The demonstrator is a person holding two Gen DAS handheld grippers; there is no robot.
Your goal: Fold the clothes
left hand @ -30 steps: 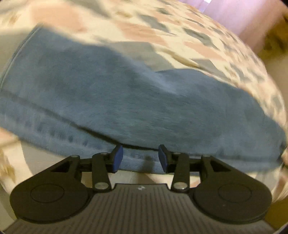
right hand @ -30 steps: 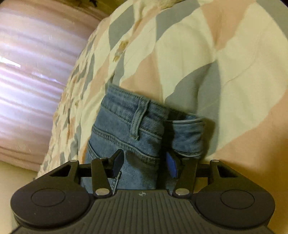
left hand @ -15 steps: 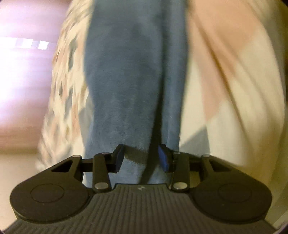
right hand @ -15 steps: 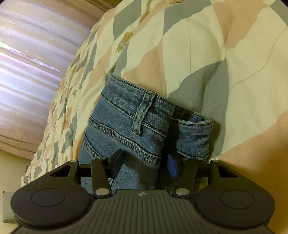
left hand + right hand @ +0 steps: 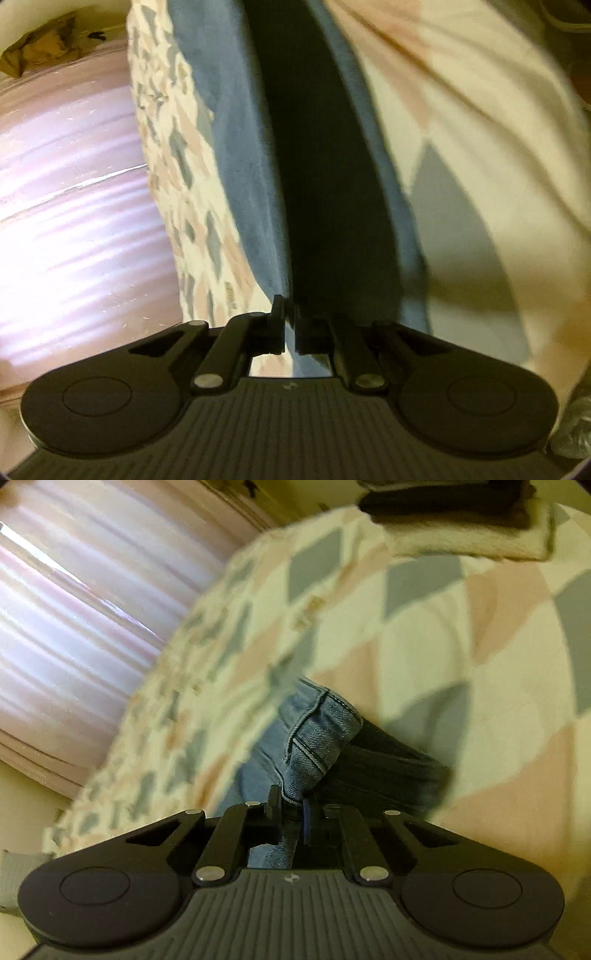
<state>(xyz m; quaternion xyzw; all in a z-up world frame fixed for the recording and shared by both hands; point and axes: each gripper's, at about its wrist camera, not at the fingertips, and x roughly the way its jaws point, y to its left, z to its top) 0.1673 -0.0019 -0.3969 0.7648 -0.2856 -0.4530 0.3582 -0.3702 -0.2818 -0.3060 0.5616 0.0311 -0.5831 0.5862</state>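
A pair of blue jeans lies on a bed with a diamond-patterned quilt. In the left wrist view a long leg of the jeans (image 5: 236,155) stretches away from me, lifted and folded along its length with a dark hollow inside. My left gripper (image 5: 290,314) is shut on the near end of that leg. In the right wrist view the waistband of the jeans (image 5: 317,734) with a belt loop bunches up between the fingers. My right gripper (image 5: 293,801) is shut on it, lifting it off the quilt (image 5: 461,646).
A pale pink curtain (image 5: 66,221) hangs beyond the bed's left edge, and shows again as the curtain (image 5: 74,609) in the right view. A folded stack of clothes (image 5: 461,520) sits at the far end of the bed. A brown object (image 5: 37,51) is up at the far left.
Both grippers have gone from open to shut on the jeans. The right one lifted and twisted the waistband. The left view swung along the leg, which is now raised.
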